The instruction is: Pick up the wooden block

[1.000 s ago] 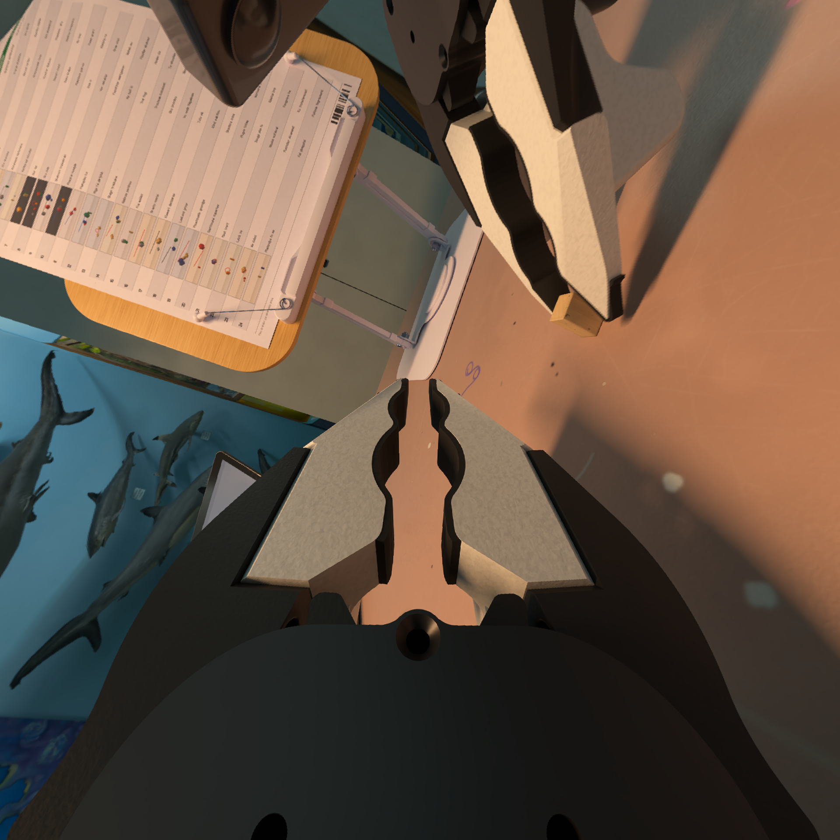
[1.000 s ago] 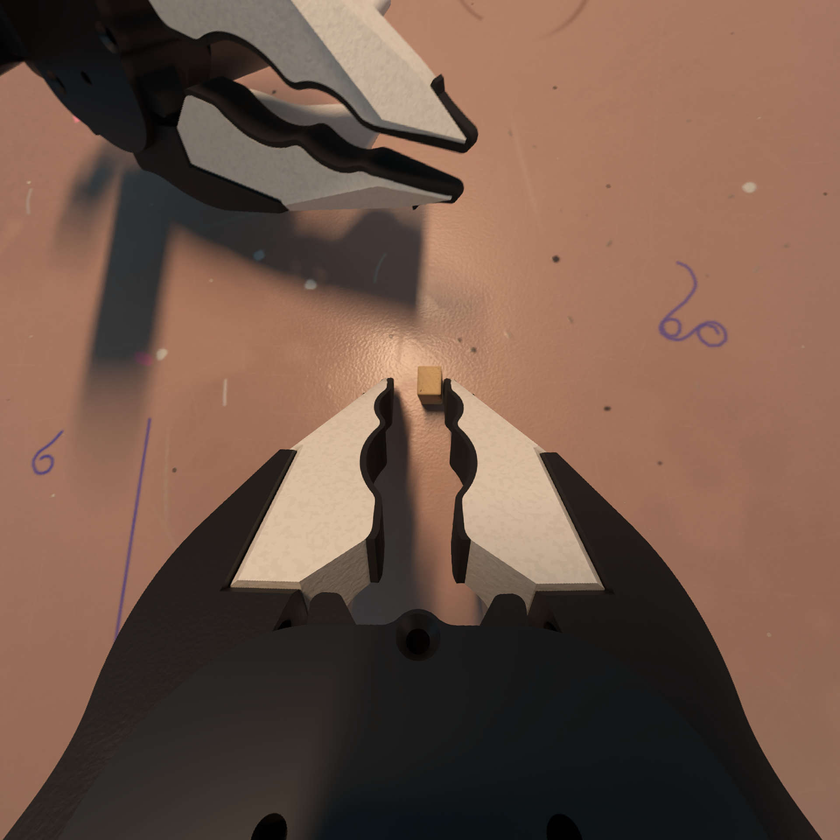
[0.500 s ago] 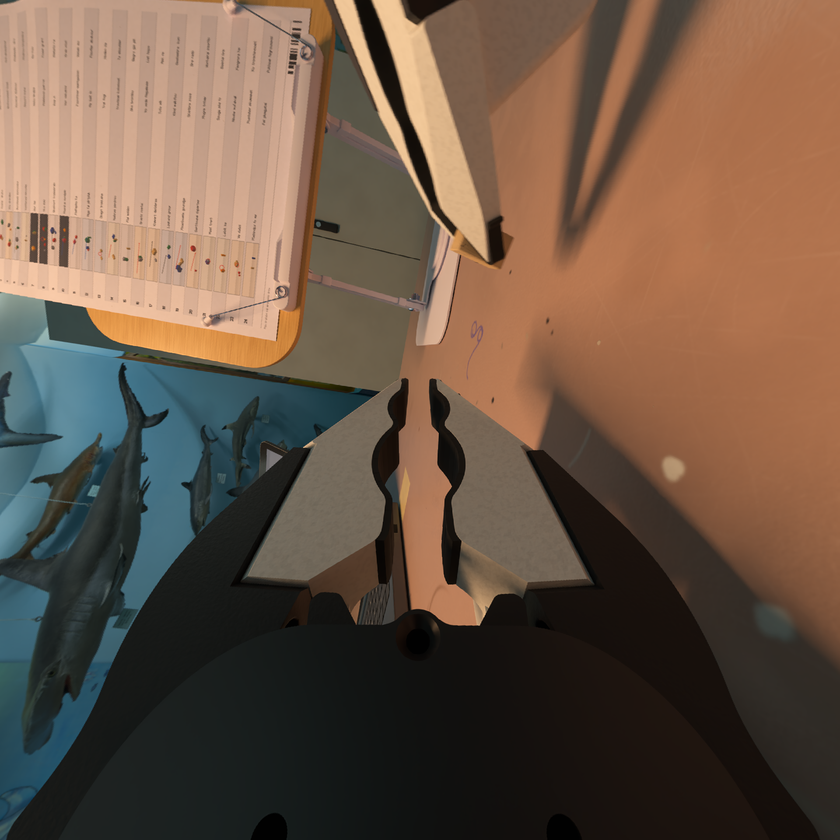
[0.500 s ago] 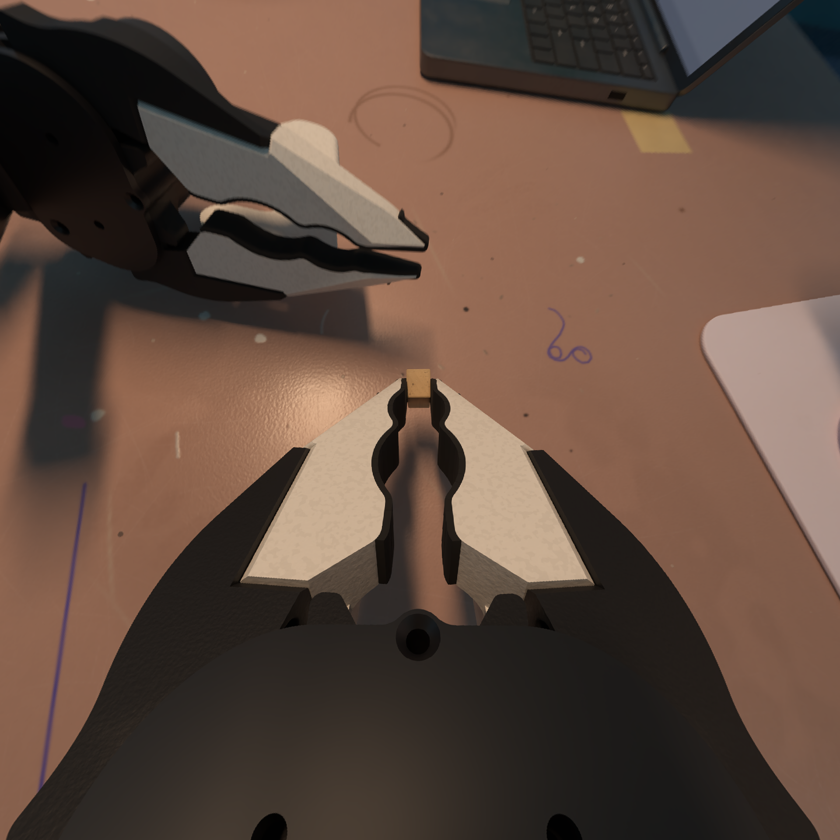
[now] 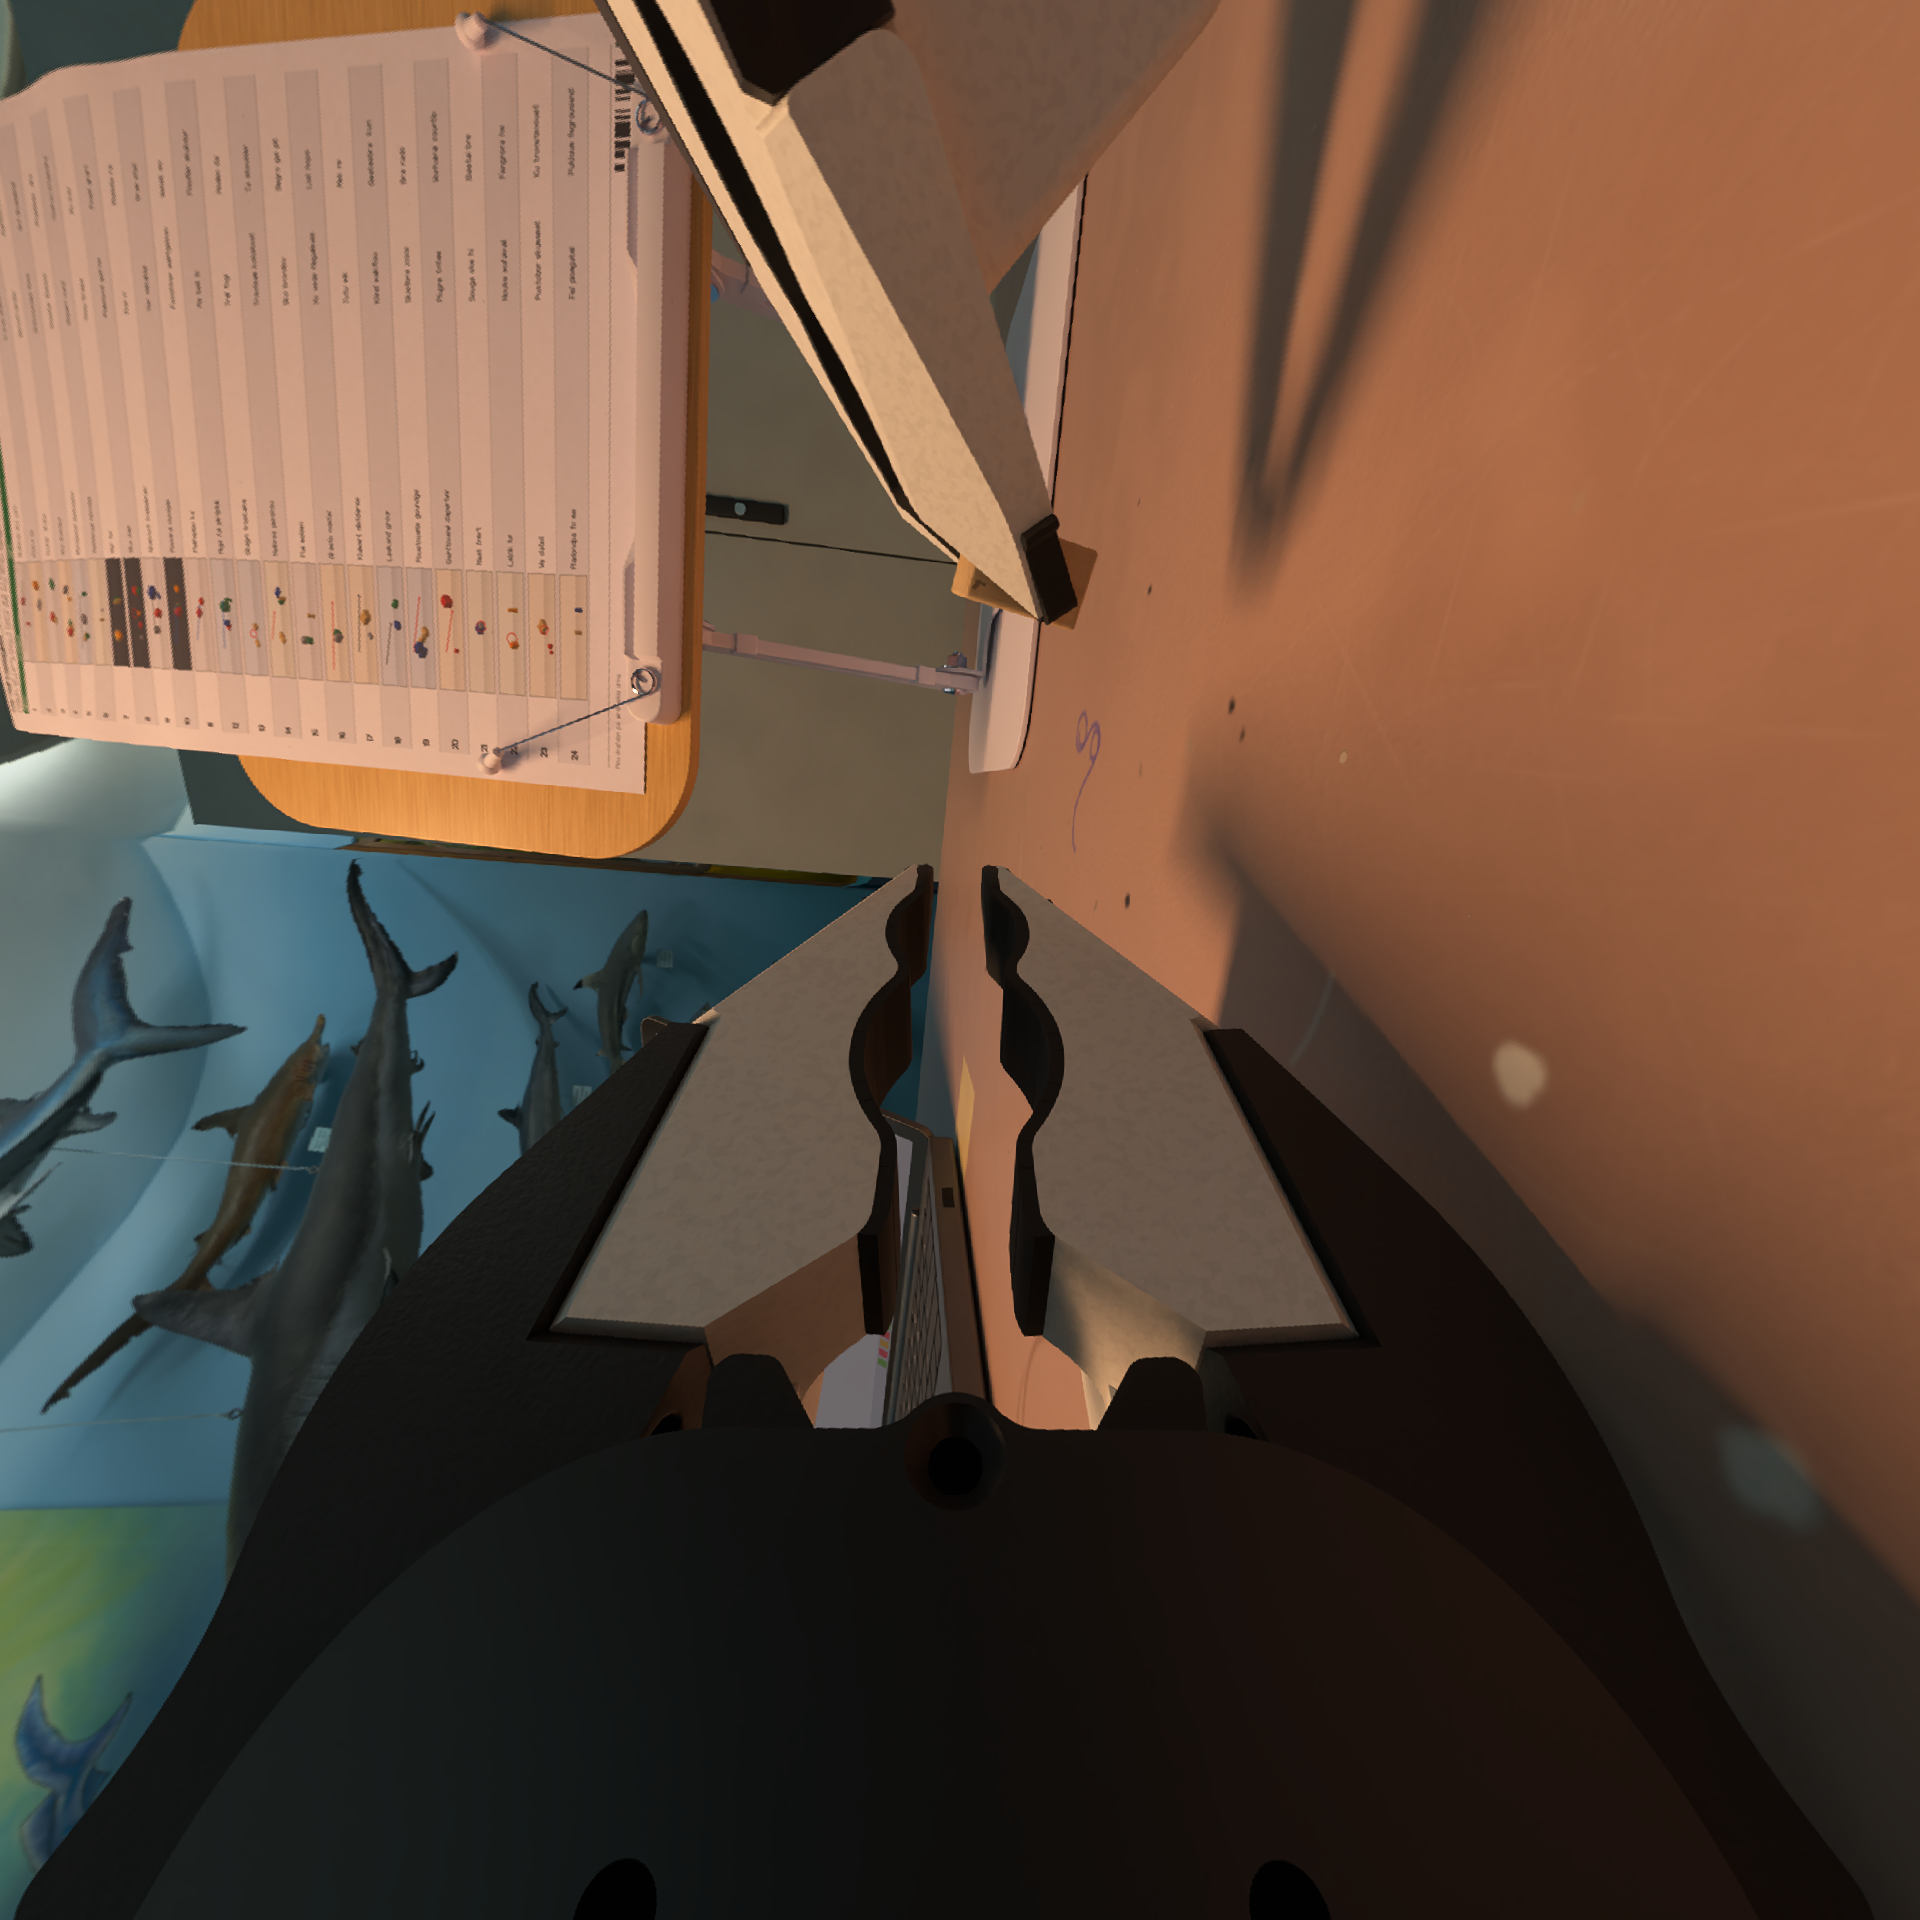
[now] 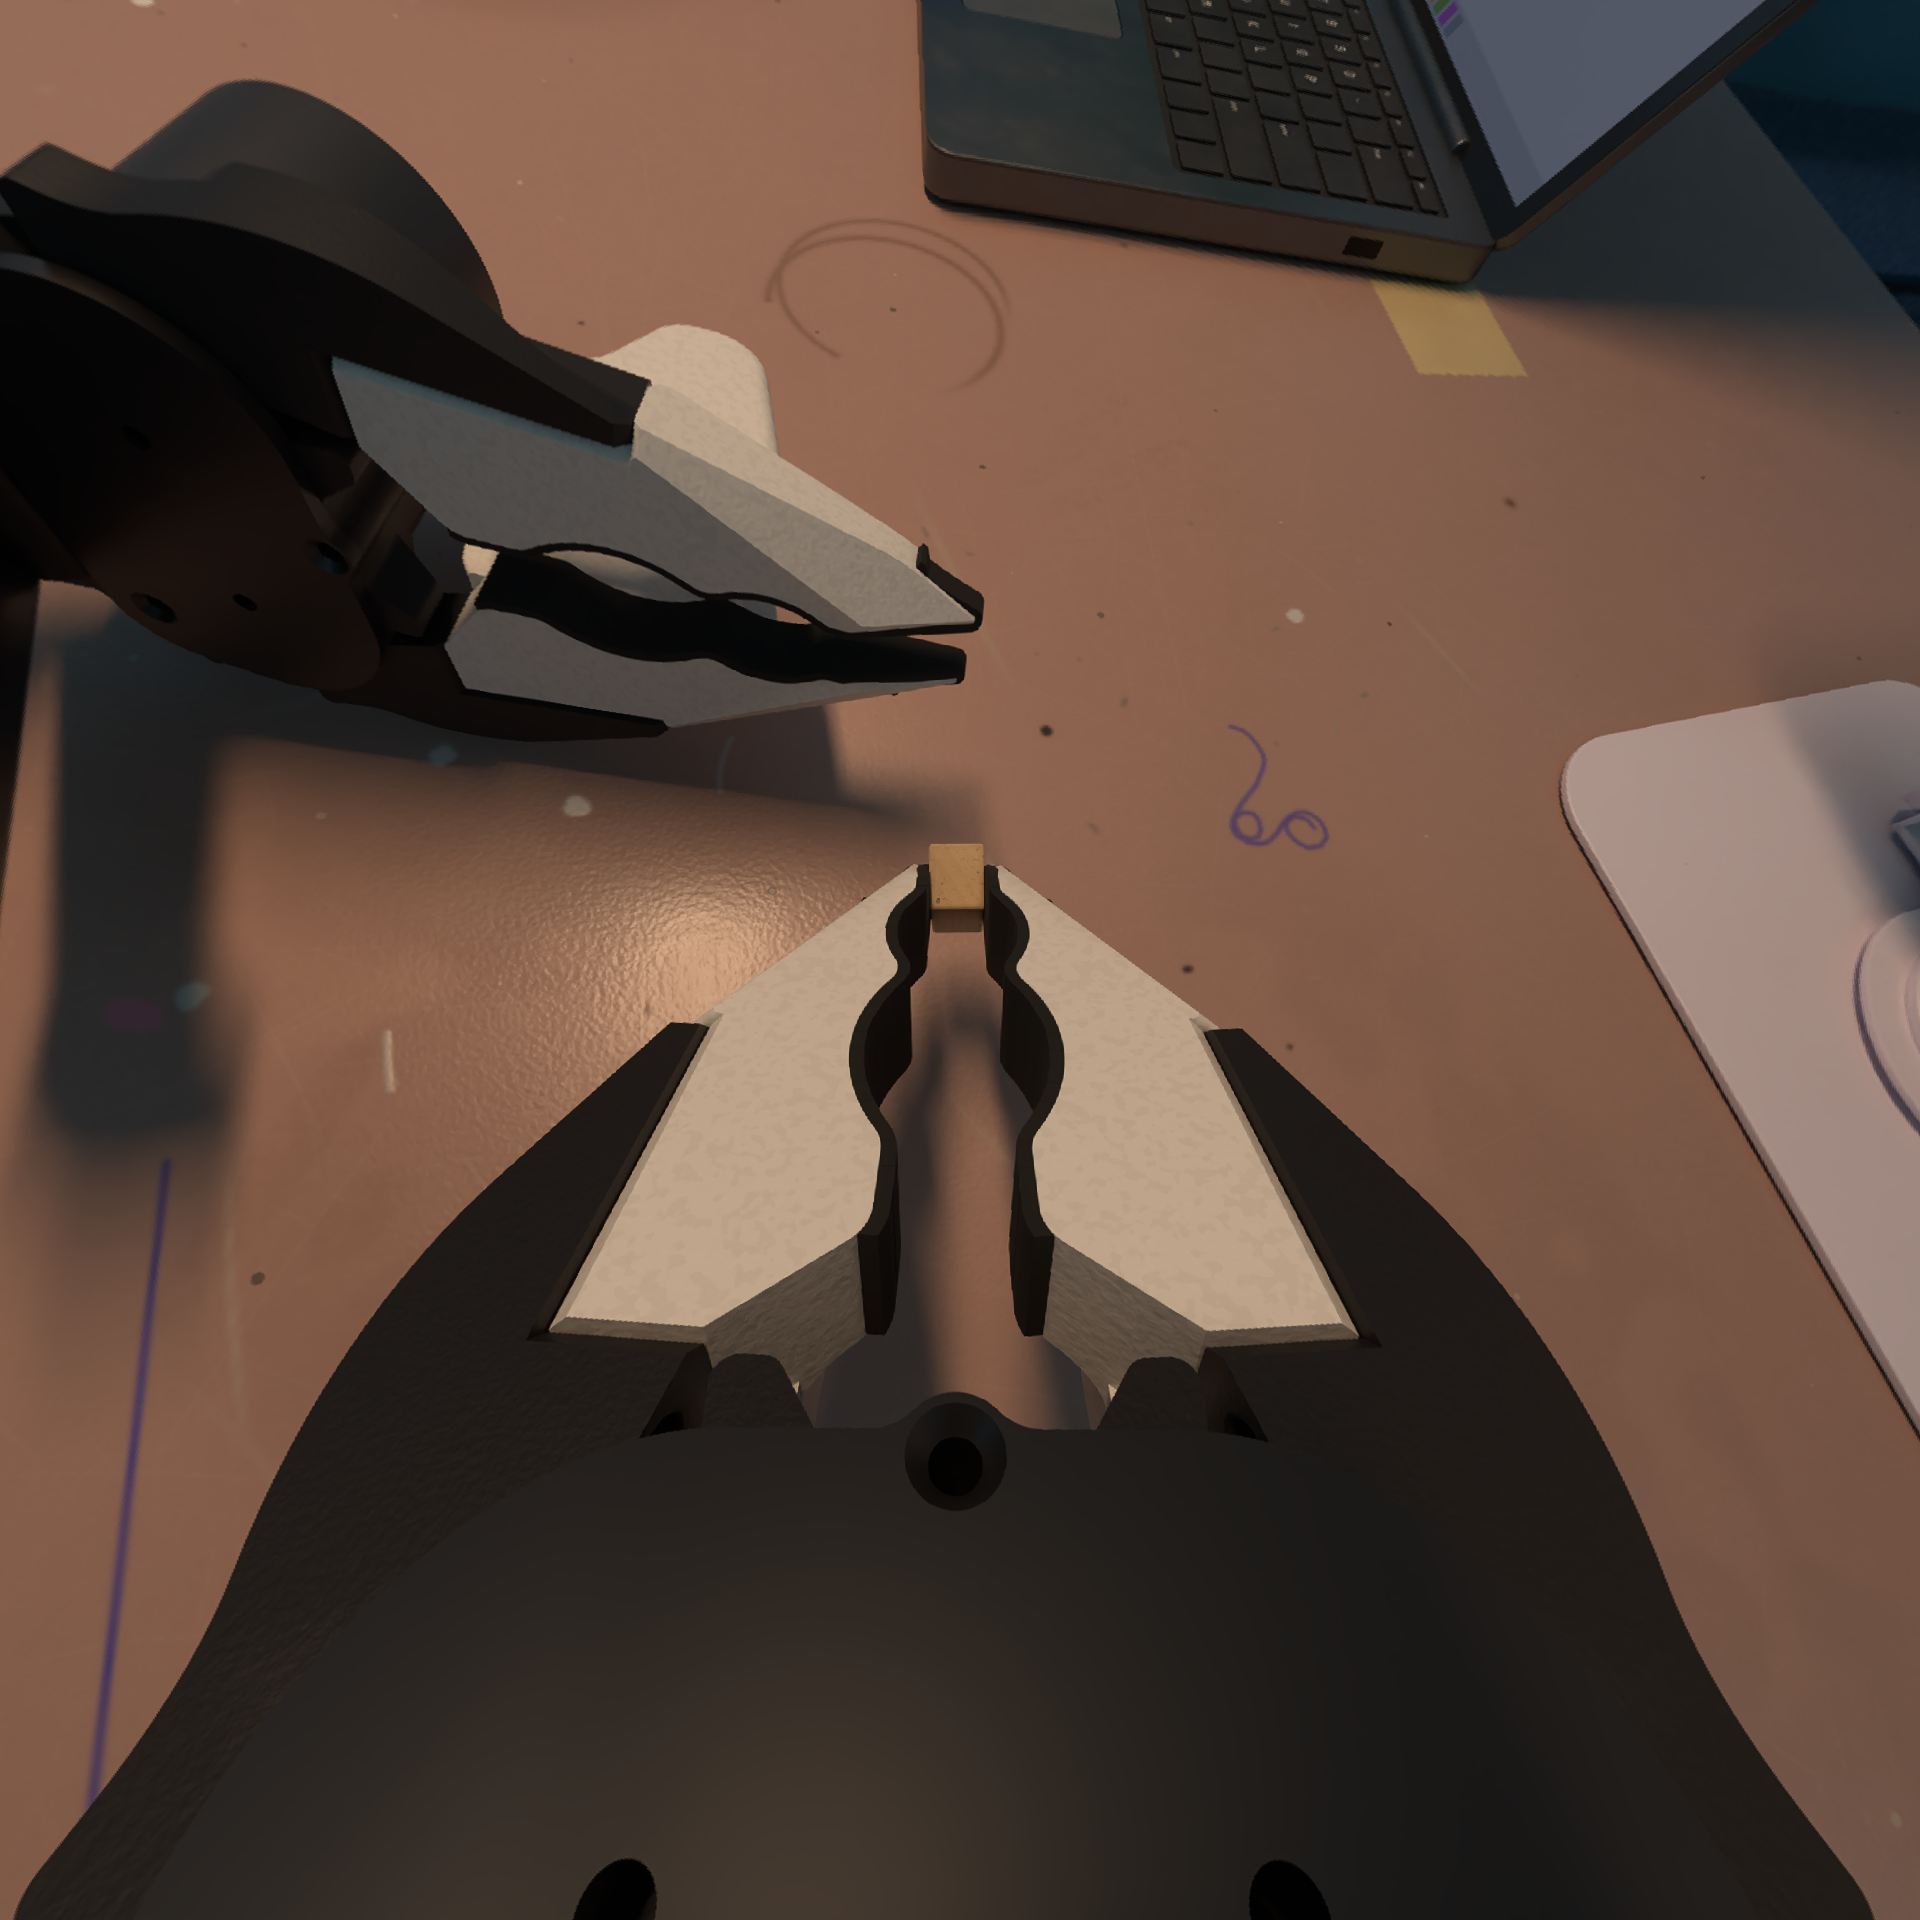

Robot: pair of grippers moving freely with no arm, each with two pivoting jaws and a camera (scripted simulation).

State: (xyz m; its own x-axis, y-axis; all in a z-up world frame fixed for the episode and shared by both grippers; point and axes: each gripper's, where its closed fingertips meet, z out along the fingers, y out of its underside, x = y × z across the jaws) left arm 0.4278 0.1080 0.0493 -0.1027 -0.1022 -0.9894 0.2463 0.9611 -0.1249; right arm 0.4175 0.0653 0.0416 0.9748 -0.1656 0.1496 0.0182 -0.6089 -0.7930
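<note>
The right gripper has its fingers clamped on the wooden block at their very tips — lifted above the table; the left gripper, fingers nearly together, empty, hangs beside the block.

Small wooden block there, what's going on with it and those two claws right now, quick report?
Right gripper: fingers shut on the small tan wooden block, at their tips. Left gripper: nearly closed, holding nothing, off to the side. Brown table around the block clear.
</note>
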